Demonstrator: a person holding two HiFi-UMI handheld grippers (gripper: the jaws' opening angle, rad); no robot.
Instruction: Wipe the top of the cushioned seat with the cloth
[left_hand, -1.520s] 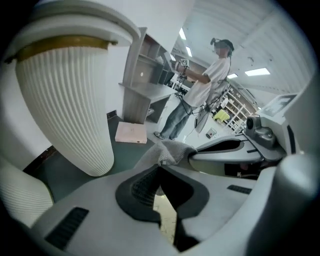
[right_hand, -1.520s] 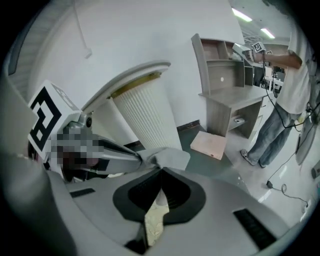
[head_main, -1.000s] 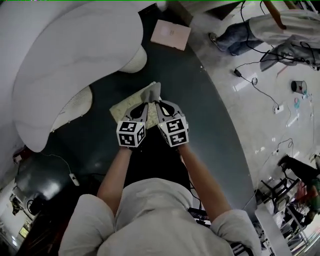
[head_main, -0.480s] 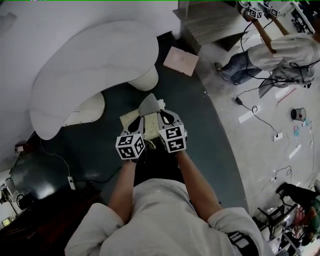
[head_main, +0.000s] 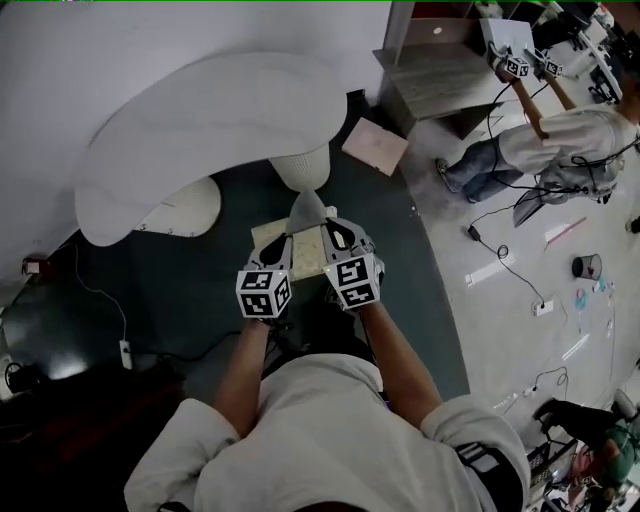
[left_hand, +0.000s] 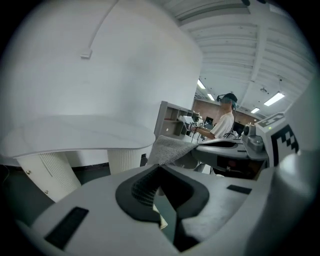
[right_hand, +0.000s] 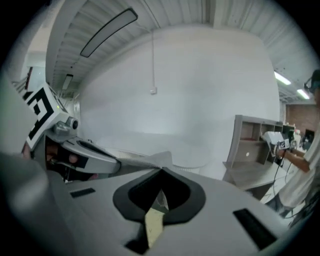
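Both grippers (head_main: 289, 233) (head_main: 323, 227) tight on cloth (head_main: 305, 207)

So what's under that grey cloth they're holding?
A pale yellow cushioned seat on the dark floor. The cloth, left gripper and right gripper cover its middle, which can't be seen.

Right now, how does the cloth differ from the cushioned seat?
The cloth is grey and bunched to a peak; the cushioned seat is pale yellow, flat and square. The cloth is pinched by the left gripper and right gripper; the seat lies below, ungripped. Both sit before the person.
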